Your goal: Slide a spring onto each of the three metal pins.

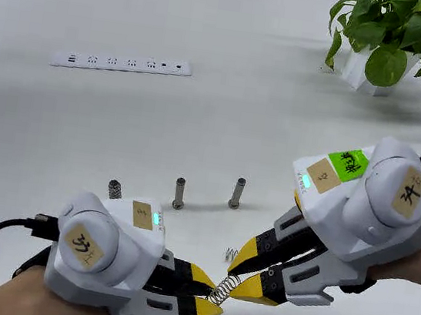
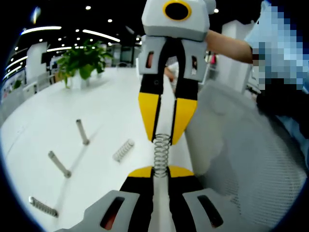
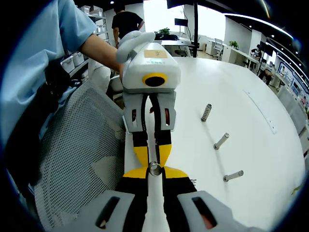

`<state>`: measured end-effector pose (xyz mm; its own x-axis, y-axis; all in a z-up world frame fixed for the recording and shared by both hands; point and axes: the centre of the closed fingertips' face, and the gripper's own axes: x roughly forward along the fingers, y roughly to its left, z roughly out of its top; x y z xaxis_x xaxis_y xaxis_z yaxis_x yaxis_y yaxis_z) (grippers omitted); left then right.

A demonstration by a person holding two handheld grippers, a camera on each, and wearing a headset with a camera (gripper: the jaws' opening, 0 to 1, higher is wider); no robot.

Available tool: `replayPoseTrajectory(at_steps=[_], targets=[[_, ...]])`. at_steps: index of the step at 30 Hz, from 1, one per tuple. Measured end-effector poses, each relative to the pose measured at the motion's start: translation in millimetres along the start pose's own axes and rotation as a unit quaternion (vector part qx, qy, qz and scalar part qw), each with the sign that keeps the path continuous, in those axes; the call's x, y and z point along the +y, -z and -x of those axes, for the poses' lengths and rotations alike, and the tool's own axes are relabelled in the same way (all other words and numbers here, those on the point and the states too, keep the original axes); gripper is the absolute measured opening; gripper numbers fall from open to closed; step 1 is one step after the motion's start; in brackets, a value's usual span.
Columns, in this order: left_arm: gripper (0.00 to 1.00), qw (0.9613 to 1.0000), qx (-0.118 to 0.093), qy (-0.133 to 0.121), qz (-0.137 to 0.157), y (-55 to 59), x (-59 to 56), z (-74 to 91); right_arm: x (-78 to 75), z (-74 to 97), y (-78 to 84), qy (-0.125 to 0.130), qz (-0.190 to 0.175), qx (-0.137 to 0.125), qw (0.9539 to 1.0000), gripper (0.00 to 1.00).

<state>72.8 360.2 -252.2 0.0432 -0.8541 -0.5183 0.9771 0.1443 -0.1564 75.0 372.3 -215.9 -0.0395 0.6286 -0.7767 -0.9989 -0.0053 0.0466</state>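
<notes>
Two grippers, one thin spring between them

The left gripper (image 1: pixel 210 297) and the right gripper (image 1: pixel 235 280) are each closed on one end of the spring (image 1: pixel 224 287), low in the head view. It looks like a light, soft steel coil that may bend or jump away; I would pinch its side and keep the hole free. Above it three smooth metal pins (image 1: pixel 179 193) stand on the white table (image 1: pixel 82 133), the left one wearing a coil, and a loose spring (image 1: pixel 231 253) lies near.

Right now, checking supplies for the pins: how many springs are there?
3. A fitted spring sits on the leftmost pin; a loose spring lies on the table; a held spring is clamped between left gripper and right gripper.
</notes>
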Motion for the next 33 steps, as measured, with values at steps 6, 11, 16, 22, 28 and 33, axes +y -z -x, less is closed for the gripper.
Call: replayPoseTrajectory(at_steps=[6,11,16,22,28,33], targets=[[0.09,1.0,-0.008,-0.004,0.002,-2.0,1.0,-1.2,-2.4,1.9,3.1,0.003,0.009,0.009,0.9999,0.12],[0.09,0.9997,-0.024,-0.002,-0.003,-8.9,-1.0,-2.7,-1.3,0.9,5.3,-0.002,0.024,0.019,0.9995,0.28],[0.09,0.9994,-0.033,0.005,-0.006,-14.9,-3.8,-4.6,0.6,-5.4,8.8,-0.017,0.034,0.035,0.9987,0.23],[0.09,0.9993,-0.035,0.009,-0.01,-17.0,-5.8,-5.8,3.0,-9.0,10.7,-0.033,0.037,0.046,0.9977,0.16],[0.09,0.9992,-0.035,0.013,-0.013,-17.7,-6.6,-5.6,5.2,-10.3,12.8,-0.041,0.045,0.057,0.9965,0.13],[0.09,0.9992,-0.034,0.013,-0.015,-17.7,-6.6,-5.5,6.6,-10.1,13.6,-0.045,0.045,0.061,0.9961,0.13]])
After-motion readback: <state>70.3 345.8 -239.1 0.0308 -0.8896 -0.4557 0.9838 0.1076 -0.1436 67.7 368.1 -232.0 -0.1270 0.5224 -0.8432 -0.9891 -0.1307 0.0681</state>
